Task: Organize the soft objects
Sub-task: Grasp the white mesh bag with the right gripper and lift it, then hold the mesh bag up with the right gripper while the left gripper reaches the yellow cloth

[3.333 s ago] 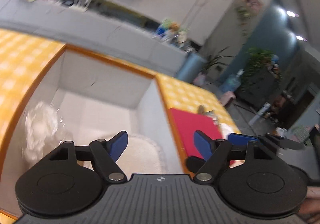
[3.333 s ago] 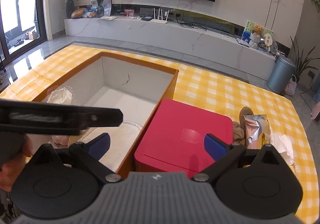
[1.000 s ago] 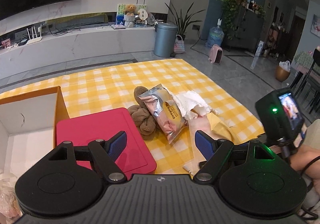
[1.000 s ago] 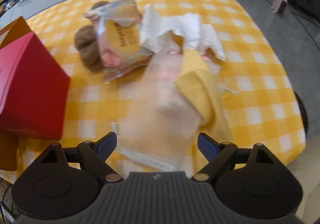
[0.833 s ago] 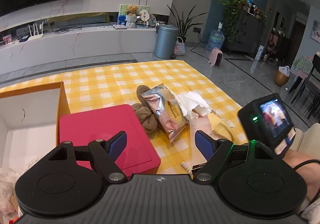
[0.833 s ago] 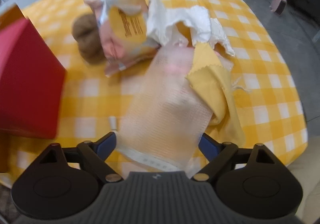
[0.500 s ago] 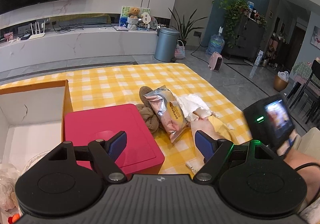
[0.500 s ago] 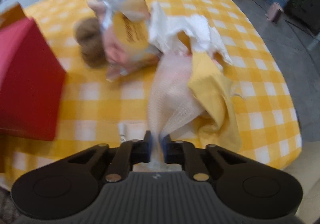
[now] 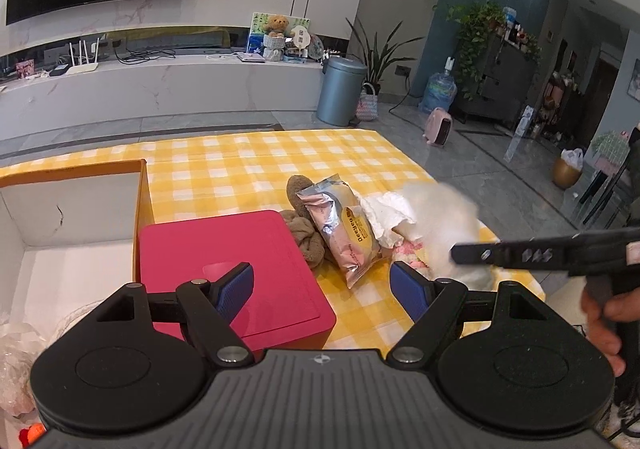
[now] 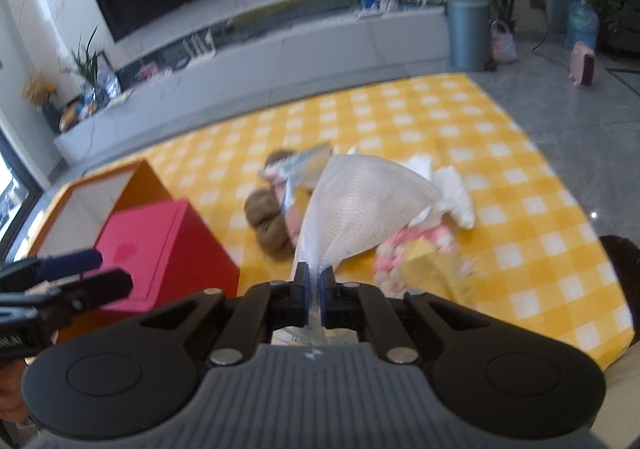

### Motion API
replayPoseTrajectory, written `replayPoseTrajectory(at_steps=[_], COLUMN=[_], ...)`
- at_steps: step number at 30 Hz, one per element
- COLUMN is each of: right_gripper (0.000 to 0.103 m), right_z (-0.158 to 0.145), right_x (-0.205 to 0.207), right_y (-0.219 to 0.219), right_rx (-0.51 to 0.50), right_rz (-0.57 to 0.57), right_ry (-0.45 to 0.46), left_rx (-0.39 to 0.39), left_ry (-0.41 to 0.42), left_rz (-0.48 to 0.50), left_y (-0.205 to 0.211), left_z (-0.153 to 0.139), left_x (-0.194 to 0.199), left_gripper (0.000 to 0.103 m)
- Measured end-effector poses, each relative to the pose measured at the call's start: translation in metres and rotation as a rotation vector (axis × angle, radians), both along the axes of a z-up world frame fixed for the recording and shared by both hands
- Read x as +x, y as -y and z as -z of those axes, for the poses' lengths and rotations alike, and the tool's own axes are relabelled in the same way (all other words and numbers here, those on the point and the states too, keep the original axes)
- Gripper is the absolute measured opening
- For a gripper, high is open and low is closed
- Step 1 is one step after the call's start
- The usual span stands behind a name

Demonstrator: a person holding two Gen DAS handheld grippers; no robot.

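Above the yellow checked tablecloth point(image 10: 520, 177), the right gripper point(image 10: 314, 281) has its blue pads pressed together on the bottom edge of a white mesh cloth point(image 10: 360, 209), pinching it. That sheer, ribbed fabric fans out upward from the jaws and hangs lifted over the pile on the table. Beneath it lie a brown plush toy point(image 10: 268, 225), a silvery snack packet point(image 9: 344, 225), crumpled white paper point(image 10: 452, 197), a pink fluffy item point(image 10: 404, 245) and a yellow cloth point(image 10: 432, 273), all bunched together. Well to the left, the left gripper point(image 9: 322, 285) is spread wide with nothing between its fingers, hovering over a red box point(image 9: 224, 261) that sits beside an orange-rimmed open box point(image 9: 72, 217).
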State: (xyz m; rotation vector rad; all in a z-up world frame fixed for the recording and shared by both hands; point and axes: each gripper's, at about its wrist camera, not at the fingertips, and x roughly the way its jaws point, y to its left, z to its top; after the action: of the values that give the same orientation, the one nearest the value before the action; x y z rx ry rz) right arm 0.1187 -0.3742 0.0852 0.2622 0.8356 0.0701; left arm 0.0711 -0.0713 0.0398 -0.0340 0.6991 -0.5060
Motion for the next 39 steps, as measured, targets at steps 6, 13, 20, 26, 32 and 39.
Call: replayPoseTrajectory(at_steps=[6,13,20,26,32,39], right_gripper=[0.002,0.002,0.003,0.003,0.004,0.008], right_z=[-0.021,-0.02,-0.01,-0.004,0.001,0.004], right_x=[-0.017,-0.028,-0.03,-0.027,-0.025,-0.025], right_y=[0.016,0.048,0.071,0.075,0.076,0.08], right_rx=[-0.062,-0.016,0.051,0.073,0.082,0.095], right_rz=[0.087,0.186,0.232,0.233,0.229,0.239], right_ry=[0.091,0.116,0.105,0.1,0.087,0.084], left_rx=[0.083,0.188,0.402,0.62,0.657,0.663], left_ry=[0.012,-0.007,0.08,0.142,0.248,0.266], left_rz=[0.058,0.213,0.332,0.472,0.508,0.561], left_y=[0.032,0.096,0.16,0.195,0.212,0.229], left_z=[-0.011,0.003,0.043,0.089,0.116,0.133], left_x=[-0.003,0.004,0.01,0.007,0.013,0.023], left_gripper=[0.091,0.091,0.086,0.084,0.078,0.073])
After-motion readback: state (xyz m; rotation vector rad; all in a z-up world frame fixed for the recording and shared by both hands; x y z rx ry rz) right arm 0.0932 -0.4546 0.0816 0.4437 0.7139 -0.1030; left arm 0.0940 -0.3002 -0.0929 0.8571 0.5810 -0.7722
